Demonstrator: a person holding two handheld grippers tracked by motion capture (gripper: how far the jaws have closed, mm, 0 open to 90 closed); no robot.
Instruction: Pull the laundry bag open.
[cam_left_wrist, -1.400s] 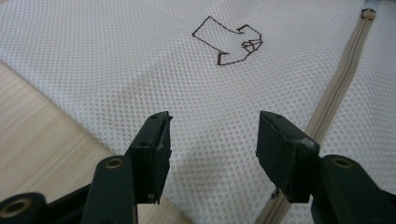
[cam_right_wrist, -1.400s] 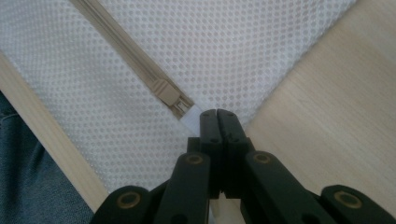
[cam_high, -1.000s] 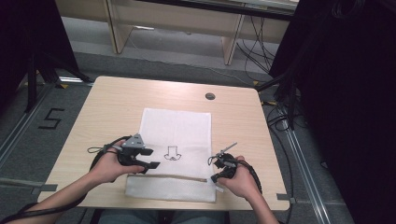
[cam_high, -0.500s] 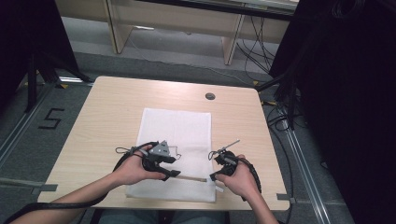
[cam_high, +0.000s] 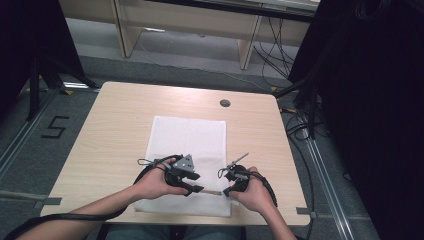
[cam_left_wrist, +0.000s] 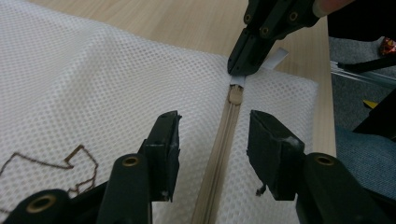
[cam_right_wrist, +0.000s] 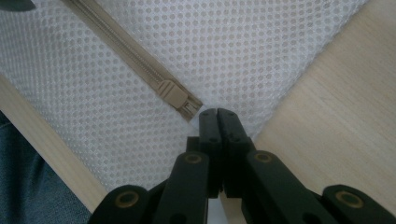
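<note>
A white mesh bag (cam_high: 186, 135) lies flat on the wooden table (cam_high: 120, 120), with a beige zipper (cam_left_wrist: 223, 144) running along its near edge. My left gripper (cam_left_wrist: 212, 140) hovers open over the zipper, one jaw on each side of it. Its jaws have just been closing, and the pads do not touch the tape. The beige slider (cam_left_wrist: 235, 94) sits just ahead of them. My right gripper (cam_right_wrist: 217, 114) is shut on the white tab (cam_left_wrist: 276, 58) at the zipper's end, right beside the slider (cam_right_wrist: 175, 98). In the high view the left gripper (cam_high: 197, 186) and right gripper (cam_high: 227, 190) stand close together.
A thin brown stitched outline (cam_left_wrist: 46, 163) marks the mesh to the left of my left jaws. A round cable hole (cam_high: 225, 103) sits in the table's far part. The table's near edge (cam_right_wrist: 42, 149) runs close behind the bag. Cables (cam_high: 295, 125) trail on the floor at the right.
My left gripper has slid right along the bag's near edge toward the right gripper, and its jaws have narrowed around the zipper. The right gripper has stayed put.
</note>
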